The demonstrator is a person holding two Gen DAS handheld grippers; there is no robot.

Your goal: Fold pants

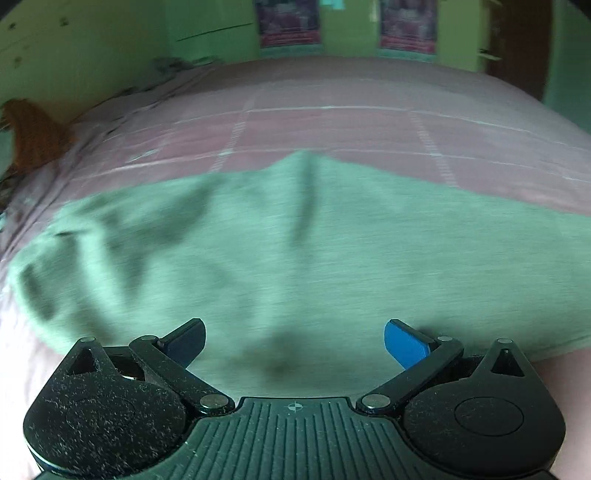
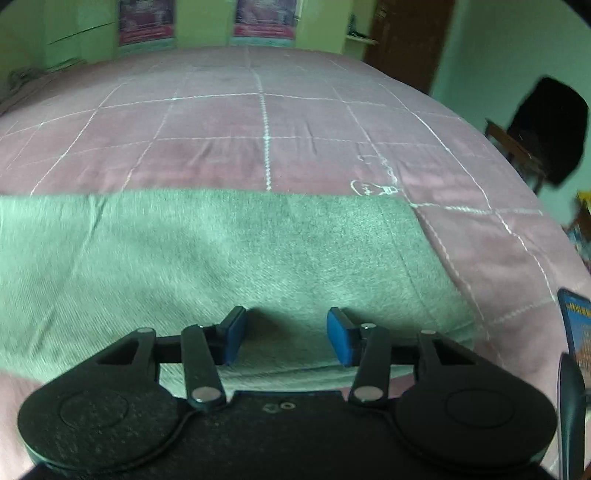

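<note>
Green pants (image 1: 288,258) lie spread across the pink bedspread (image 1: 332,125), creased toward the left, with a raised fold at the middle of their far edge. My left gripper (image 1: 294,341) hovers over the near part of the cloth, blue pads wide apart, nothing between them. In the right wrist view the same pants (image 2: 229,251) end in a straight edge on the right. My right gripper (image 2: 287,338) stands above the near hem with its pads apart; no cloth is pinched between them.
The pink bedspread (image 2: 266,122) with white grid stitching stretches to green walls with posters (image 2: 264,18). A brown door (image 2: 410,40) and a dark chair (image 2: 546,136) stand at right. A blue phone-like object (image 2: 576,332) sits at the right edge. An orange cloth (image 1: 33,133) lies at the bed's left.
</note>
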